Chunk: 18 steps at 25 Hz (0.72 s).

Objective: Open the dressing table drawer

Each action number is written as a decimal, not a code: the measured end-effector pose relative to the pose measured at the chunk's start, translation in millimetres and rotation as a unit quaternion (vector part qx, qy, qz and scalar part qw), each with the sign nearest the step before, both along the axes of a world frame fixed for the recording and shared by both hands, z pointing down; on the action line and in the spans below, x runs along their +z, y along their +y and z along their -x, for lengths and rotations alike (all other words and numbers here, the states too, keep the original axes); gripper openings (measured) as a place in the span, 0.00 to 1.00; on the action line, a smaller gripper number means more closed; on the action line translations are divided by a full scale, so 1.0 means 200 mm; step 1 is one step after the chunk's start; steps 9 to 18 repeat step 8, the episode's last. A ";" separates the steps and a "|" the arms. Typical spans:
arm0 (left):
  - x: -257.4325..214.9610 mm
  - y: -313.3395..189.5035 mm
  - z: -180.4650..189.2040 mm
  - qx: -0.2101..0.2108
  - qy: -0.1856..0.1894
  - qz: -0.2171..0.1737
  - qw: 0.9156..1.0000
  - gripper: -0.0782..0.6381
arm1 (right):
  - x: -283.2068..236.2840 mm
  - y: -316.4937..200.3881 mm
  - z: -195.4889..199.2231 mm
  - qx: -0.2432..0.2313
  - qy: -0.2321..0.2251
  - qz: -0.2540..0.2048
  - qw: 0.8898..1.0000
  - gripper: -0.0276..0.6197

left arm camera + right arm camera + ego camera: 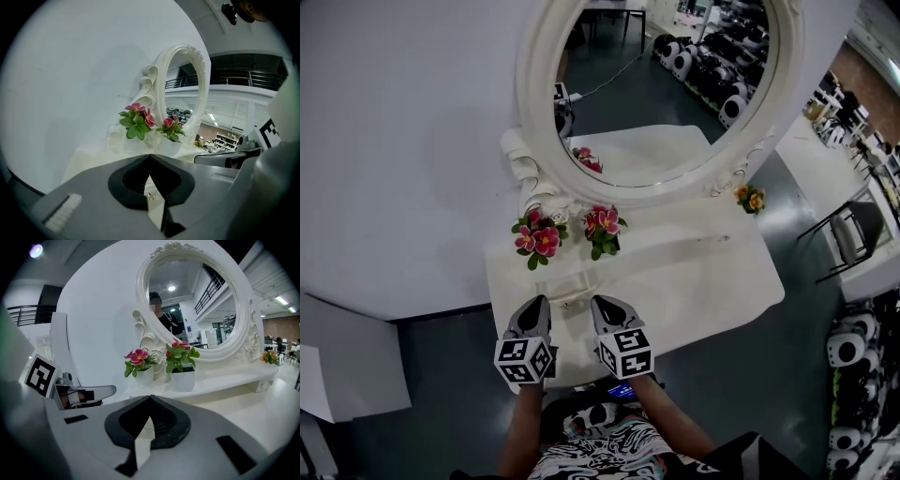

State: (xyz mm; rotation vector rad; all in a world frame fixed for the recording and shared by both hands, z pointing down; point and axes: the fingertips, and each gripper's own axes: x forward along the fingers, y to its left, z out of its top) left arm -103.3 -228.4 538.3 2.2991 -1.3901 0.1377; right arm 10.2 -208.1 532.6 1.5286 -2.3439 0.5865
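Observation:
The white dressing table (712, 281) stands against the wall under an oval mirror (661, 89). On its top near the front is a faint rectangular outline with a small knob (573, 299); I cannot tell whether this is the drawer. The left gripper (536, 302) and the right gripper (602, 302) hover side by side over the table's front left part, either side of that knob. Both are shut and hold nothing. In the left gripper view the gripper (150, 155) is shut, and a small ornate knob (151, 196) shows through the slot below. The right gripper (150, 397) is also shut in its own view.
Two white pots of pink flowers (539, 239) (602, 228) stand on the shelf below the mirror, just beyond the grippers. A small orange bunch (751, 199) sits at the right end. A chair (853, 234) stands right of the table. The wall is close on the left.

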 end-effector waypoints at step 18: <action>0.01 0.01 -0.02 0.003 0.005 0.004 1.000 0.11 | 0.01 0.00 -0.02 -0.001 0.004 0.002 1.000 0.05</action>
